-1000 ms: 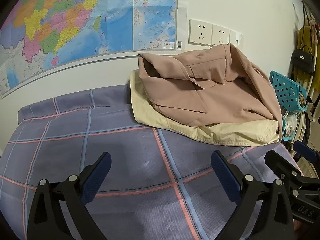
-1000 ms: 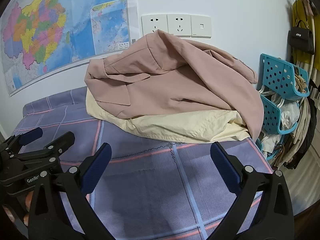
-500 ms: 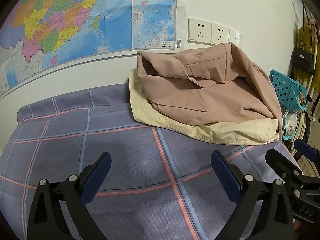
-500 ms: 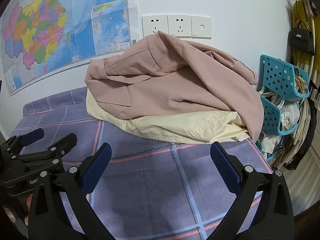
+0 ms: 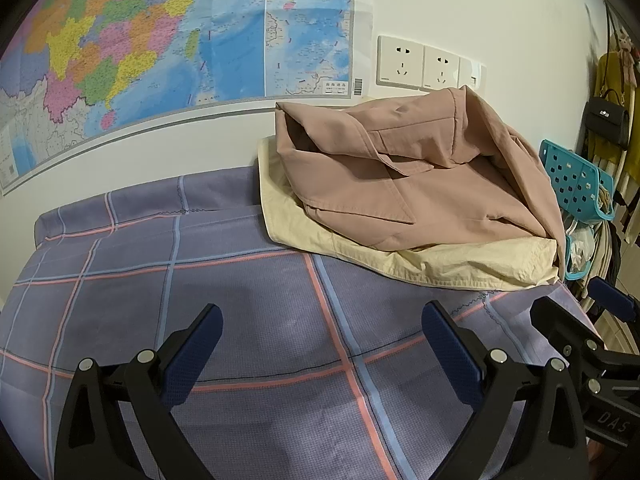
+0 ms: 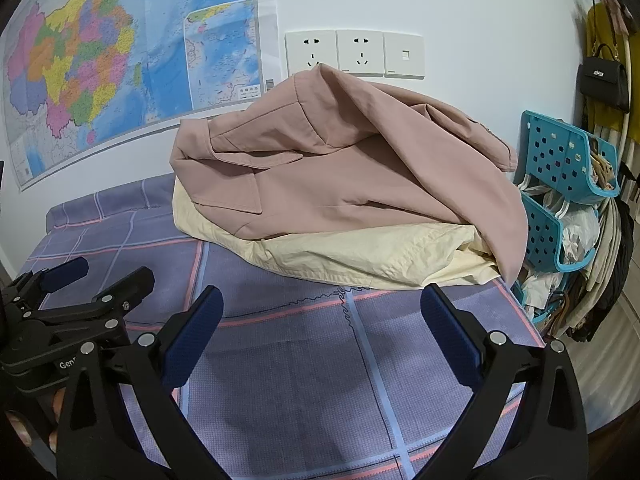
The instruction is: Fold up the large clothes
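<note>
Under pink jacket (image 5: 404,184) cream garment (image 5: 440,266) mostly hidden from us. Pile sits upper centre on plaid sheet (image 5: 248,304), well beyond our fingers. Left gripper (image 5: 320,344) spread wide, empty; right gripper (image 6: 320,332) likewise.

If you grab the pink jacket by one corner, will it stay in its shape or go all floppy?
Probably floppy: the pink jacket lies slumped in soft folds and droops over the bed edge. It may drag the cream garment beneath it, since it rests right on top. Both the left gripper and right gripper are open.
</note>
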The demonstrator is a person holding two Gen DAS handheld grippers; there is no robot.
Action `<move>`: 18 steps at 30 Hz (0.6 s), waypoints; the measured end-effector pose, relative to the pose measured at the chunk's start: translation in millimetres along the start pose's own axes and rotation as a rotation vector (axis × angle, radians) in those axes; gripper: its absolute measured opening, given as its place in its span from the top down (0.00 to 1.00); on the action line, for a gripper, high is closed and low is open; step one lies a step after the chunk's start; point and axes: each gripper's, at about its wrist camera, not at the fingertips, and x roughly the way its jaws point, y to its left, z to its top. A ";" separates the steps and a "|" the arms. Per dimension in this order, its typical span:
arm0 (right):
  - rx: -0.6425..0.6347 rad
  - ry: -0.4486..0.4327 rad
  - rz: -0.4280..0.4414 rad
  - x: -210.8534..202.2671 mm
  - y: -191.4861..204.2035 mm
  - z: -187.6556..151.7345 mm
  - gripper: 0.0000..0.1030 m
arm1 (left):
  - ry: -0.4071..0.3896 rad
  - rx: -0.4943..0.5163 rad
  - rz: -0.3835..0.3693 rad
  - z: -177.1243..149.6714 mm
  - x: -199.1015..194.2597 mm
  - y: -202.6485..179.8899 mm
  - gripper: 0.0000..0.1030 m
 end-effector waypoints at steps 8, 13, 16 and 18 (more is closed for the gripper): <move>-0.001 -0.003 0.003 0.2 0.2 0.8 0.05 | -0.001 -0.001 0.002 0.0 -0.1 0.4 0.07; -0.002 -0.005 0.000 -0.2 0.6 0.9 0.05 | -0.001 0.000 0.001 0.4 -0.1 0.5 0.07; -0.002 -0.005 -0.002 -0.4 0.5 1.4 0.05 | 0.000 -0.001 0.000 0.4 0.1 0.7 0.07; -0.004 -0.006 0.000 -0.4 0.9 2.0 0.05 | 0.000 -0.002 0.001 0.2 0.2 0.6 0.07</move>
